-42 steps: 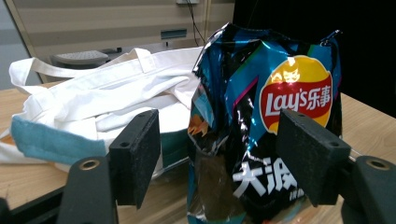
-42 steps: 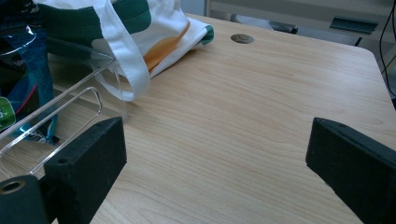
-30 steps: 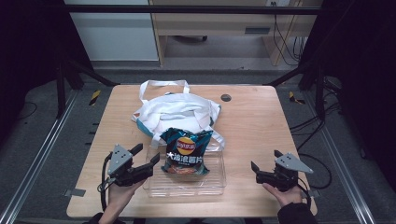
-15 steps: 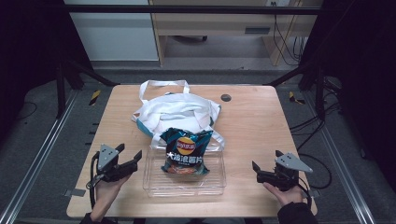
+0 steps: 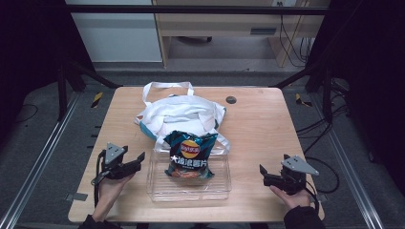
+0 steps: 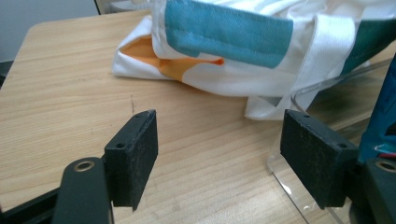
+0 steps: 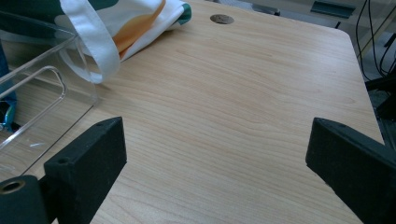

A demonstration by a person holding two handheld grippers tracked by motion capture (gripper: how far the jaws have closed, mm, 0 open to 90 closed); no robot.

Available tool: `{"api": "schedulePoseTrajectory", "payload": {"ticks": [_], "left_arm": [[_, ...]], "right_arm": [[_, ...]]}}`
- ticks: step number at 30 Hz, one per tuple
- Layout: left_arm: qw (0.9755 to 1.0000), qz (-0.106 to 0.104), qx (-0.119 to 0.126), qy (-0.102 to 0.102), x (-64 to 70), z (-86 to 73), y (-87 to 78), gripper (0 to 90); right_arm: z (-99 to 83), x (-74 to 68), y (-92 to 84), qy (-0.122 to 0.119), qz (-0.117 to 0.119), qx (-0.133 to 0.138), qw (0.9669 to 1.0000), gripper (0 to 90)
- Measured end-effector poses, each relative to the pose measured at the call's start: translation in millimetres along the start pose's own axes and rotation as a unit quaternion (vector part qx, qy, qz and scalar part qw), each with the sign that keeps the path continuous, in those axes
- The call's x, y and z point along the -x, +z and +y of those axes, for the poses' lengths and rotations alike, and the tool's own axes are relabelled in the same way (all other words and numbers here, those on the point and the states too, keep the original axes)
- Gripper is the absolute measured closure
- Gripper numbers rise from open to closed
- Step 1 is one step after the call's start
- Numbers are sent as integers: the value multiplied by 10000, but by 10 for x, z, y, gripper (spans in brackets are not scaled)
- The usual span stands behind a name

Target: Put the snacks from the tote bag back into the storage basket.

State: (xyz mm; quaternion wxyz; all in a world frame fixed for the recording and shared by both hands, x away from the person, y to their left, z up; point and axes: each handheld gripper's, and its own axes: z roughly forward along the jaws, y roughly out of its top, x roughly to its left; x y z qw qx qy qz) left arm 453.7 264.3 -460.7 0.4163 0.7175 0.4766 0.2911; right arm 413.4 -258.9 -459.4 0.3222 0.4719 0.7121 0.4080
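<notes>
A dark teal chips bag (image 5: pixel 190 155) lies propped in a clear plastic bin (image 5: pixel 157 191) at the table's near middle. Behind the bin lies a white tote bag (image 5: pixel 179 114) with teal and orange patches, its strap hanging over the bin's far rim. My left gripper (image 5: pixel 138 161) rests low just left of the bin, open, with nothing between its jaws. In the left gripper view this gripper (image 6: pixel 219 140) faces the tote bag (image 6: pixel 233 46) and the bin's corner (image 6: pixel 299 186). My right gripper (image 5: pixel 263 176) sits right of the bin, open and empty, over bare wood (image 7: pixel 215 154).
The wooden table (image 5: pixel 258 124) has a round cable hole (image 5: pixel 231 99) at the back right. The person's hands come in over the near edge. Metal frame rails and cables run along the floor at both sides.
My left gripper has drawn back leftward from the bin's left edge and sunk toward the table. The right gripper, the bag and the bin have not moved.
</notes>
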Motion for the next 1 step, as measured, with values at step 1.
{"api": "schedulePoseTrajectory", "payload": {"ticks": [1], "left_arm": [[10000,0,0,0,0,0,0,273]], "right_arm": [[0,0,0,0,0,0,10000,54]]}}
